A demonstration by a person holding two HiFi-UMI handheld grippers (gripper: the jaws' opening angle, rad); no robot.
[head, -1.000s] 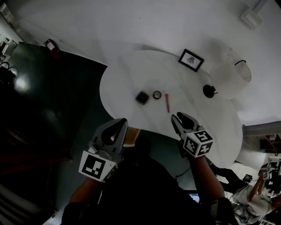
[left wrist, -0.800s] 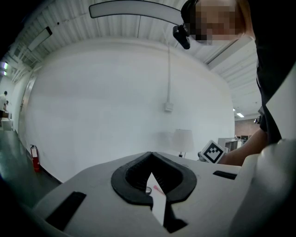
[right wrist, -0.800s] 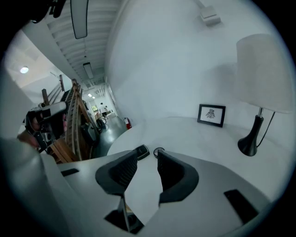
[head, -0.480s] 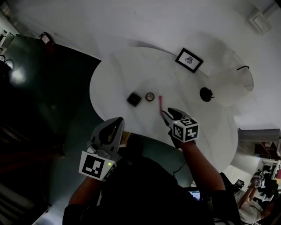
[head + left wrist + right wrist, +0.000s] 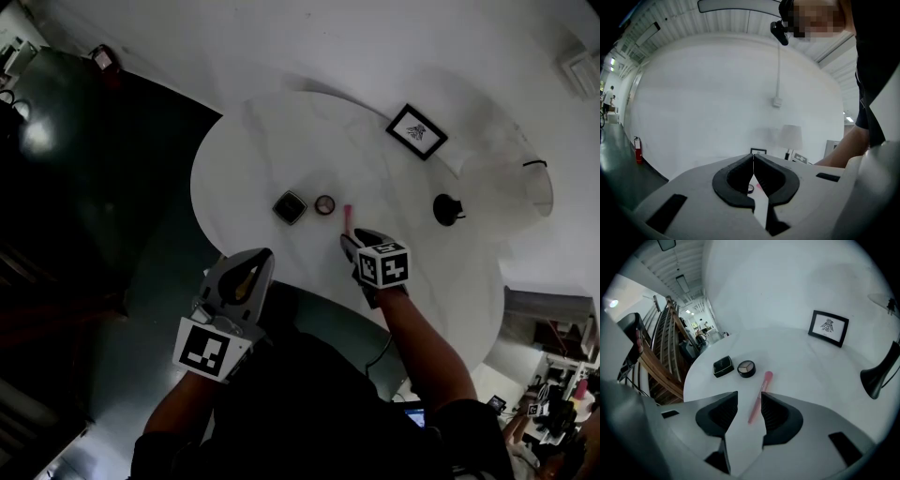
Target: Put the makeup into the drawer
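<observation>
Three makeup pieces lie in a row on the white round bench (image 5: 253, 150): a black square compact (image 5: 290, 206), closed and flat. Just beside it is a round palette (image 5: 324, 204) showing pale shades, then a slim pink brush (image 5: 348, 217).

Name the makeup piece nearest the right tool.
The slim pink brush, its end between the right tool's just-opening jaws; the black square compact and round palette lie farther.

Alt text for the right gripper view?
The right gripper, jaws apart and just opening, hangs over a pink makeup brush lying ungripped in the gap on a white table. Beyond sit a round compact, a black square case and a framed picture.
</observation>
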